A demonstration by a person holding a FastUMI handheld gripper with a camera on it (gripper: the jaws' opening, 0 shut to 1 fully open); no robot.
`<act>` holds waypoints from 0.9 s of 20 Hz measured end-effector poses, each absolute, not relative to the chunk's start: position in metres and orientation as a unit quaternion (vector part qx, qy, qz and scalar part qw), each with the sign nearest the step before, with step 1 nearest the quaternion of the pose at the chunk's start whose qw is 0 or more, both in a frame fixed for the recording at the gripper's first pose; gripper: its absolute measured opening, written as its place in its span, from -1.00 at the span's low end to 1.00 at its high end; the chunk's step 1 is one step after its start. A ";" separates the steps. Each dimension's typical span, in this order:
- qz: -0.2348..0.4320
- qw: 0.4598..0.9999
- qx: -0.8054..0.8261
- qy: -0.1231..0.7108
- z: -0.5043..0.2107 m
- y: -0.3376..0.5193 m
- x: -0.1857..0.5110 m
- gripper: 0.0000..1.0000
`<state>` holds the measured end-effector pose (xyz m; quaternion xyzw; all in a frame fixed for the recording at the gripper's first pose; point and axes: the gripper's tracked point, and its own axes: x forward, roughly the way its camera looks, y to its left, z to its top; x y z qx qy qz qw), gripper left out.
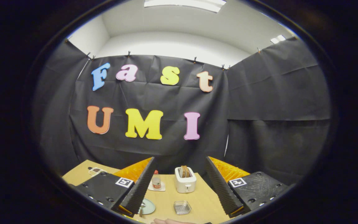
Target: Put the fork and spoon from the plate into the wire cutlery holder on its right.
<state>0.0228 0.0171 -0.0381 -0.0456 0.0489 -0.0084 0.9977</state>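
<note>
Rides on the gripper (179, 189), looking forward along its two fingers (141, 186), spread wide apart at the bottom of the view. Sits well above the table (197, 196) and tilts only slightly down, so most of the field goes to the booth's black cloth wall (154, 102) straight ahead, with white ceiling and a light panel (185, 3) above that. Catches the tabletop as a narrow strip between and just beyond the fingers: toaster (185, 179) and small bottle (156, 179) farther out, plate (147, 206) and wire cutlery holder (182, 207) nearer. Fisheye bends the wall seams outward. Single view, so no shared ground with another.
</note>
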 end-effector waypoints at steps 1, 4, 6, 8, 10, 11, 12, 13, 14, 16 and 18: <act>-0.006 0.997 -0.048 0.056 -0.046 0.020 0.024 0.91; 0.019 0.995 -0.058 0.079 -0.074 0.038 0.030 0.90; 0.032 0.993 -0.061 0.096 -0.095 0.048 0.035 0.90; 0.045 0.990 -0.059 0.120 -0.120 0.061 0.041 0.90; 0.054 0.986 -0.055 0.150 -0.150 0.073 0.046 0.91; 0.058 0.983 -0.053 0.165 -0.166 0.080 0.048 0.91; 0.062 0.980 -0.051 0.182 -0.185 0.086 0.051 0.91; 0.062 0.977 -0.049 0.197 -0.202 0.092 0.053 0.91; 0.063 0.974 -0.048 0.214 -0.221 0.098 0.055 0.90; 0.070 0.964 -0.049 0.251 -0.262 0.115 0.058 0.91; 0.076 0.951 -0.053 0.294 -0.305 0.128 0.058 0.91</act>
